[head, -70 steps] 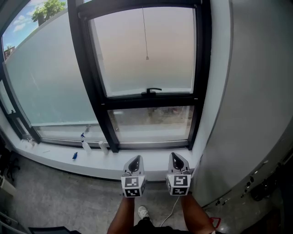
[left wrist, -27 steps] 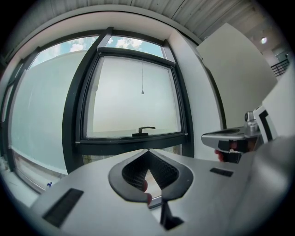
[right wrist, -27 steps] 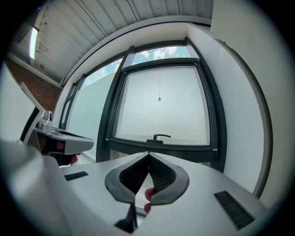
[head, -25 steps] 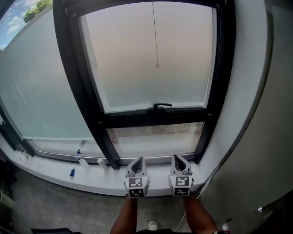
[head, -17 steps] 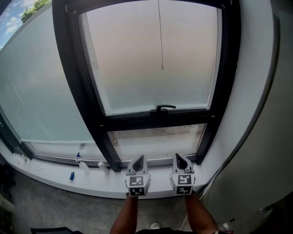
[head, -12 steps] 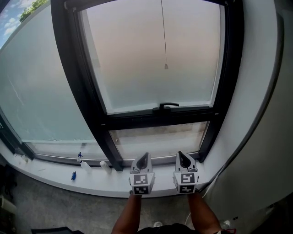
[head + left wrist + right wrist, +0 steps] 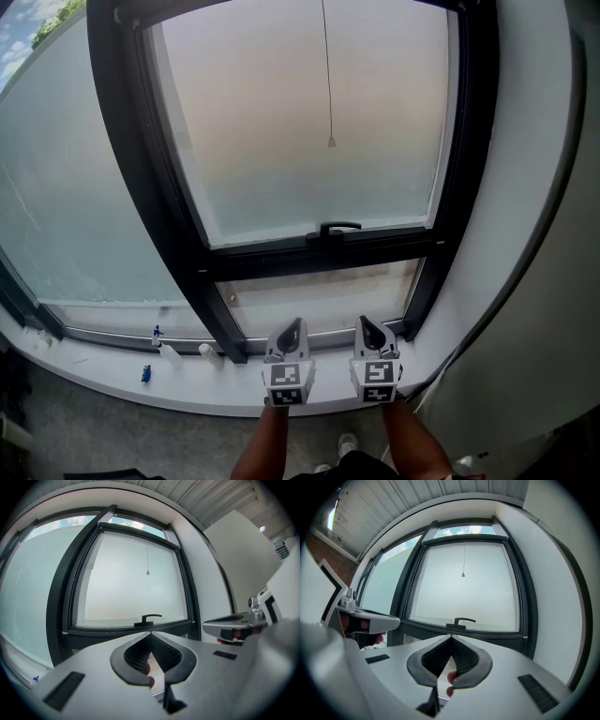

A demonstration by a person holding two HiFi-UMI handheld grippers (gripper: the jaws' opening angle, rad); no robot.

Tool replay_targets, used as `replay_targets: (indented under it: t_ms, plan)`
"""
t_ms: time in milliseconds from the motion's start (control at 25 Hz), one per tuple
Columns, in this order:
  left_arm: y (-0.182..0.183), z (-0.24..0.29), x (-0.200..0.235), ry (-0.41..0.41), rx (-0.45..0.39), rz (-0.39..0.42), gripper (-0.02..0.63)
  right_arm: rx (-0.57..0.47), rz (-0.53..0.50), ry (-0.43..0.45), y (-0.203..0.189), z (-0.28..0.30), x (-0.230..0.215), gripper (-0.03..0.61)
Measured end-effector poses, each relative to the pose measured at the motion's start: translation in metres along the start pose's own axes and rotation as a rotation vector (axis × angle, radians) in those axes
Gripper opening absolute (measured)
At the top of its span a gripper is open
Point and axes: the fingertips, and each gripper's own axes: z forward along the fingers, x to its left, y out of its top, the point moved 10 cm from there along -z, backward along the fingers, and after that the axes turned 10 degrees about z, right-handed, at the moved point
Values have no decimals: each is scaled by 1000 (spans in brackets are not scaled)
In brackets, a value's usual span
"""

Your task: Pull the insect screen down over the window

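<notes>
Several small bottles (image 7: 167,352) on the sill (image 7: 202,386) at left, left claw (image 7: 294,324) closed tight and empty over the sill, window (image 7: 262,131) ahead, screen cord (image 7: 326,66) hanging mid-pane, its bead (image 7: 330,142) above the black handle (image 7: 335,228), right claw (image 7: 365,322) just beside the left, likewise closed, holding nothing

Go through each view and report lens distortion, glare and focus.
Head view: the window frame bows outward; the frosted pane glows evenly, no hard glare. Left gripper view: strong fisheye, black corners, left tongs soft up close. Right gripper view: same fisheye; right tongs dim against the bright pane.
</notes>
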Motion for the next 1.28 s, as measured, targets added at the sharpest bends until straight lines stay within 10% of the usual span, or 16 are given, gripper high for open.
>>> replay_targets:
  t_ms: [560,1280]
  plan:
    - [42,80,7,38,-85,21,3,-63,106,79,46,80,-31,3]
    - [145,145,55,195,-271,161,2,-340,-25,156,162,148,-84,3]
